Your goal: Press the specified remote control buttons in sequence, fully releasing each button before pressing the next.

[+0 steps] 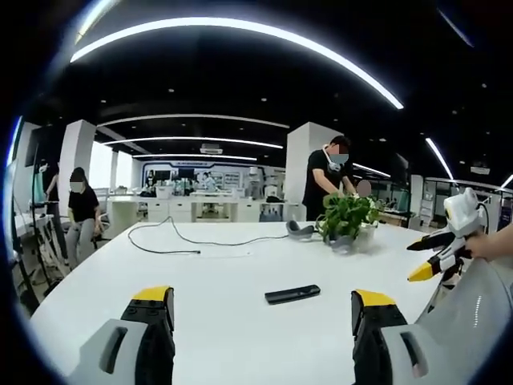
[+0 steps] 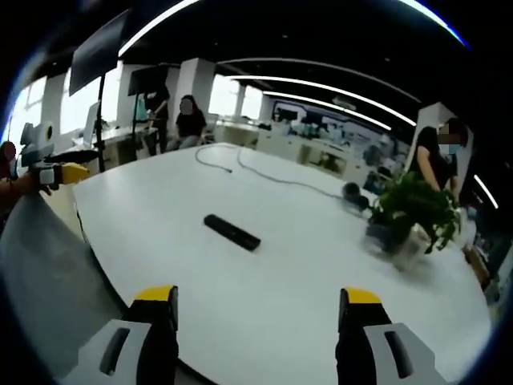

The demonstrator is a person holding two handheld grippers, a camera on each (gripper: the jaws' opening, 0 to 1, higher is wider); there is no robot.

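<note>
Black and slim, the bar-shaped plastic remote control (image 1: 292, 294) lies flat and alone on the broad white table (image 1: 216, 277), out toward the middle of its near side, with bare surface all around it; that open spot probably serves to keep it in sight of both cameras and reachable from either side. Nothing touches it, so by my reading no button is being pressed at this moment.

In the left gripper view, the left hand-held gripper (image 1: 260, 309) has its 2 yellow-tipped jaws wide apart, holding nothing and well short of the remote. The right hand-held gripper (image 2: 255, 307) likewise shows its jaws spread and empty, aimed across the table's edge with the remote ahead.

Farther off stand a green leafy potted plant (image 1: 349, 218) and a loose black cable (image 1: 180, 239), neither crowding the remote.
</note>
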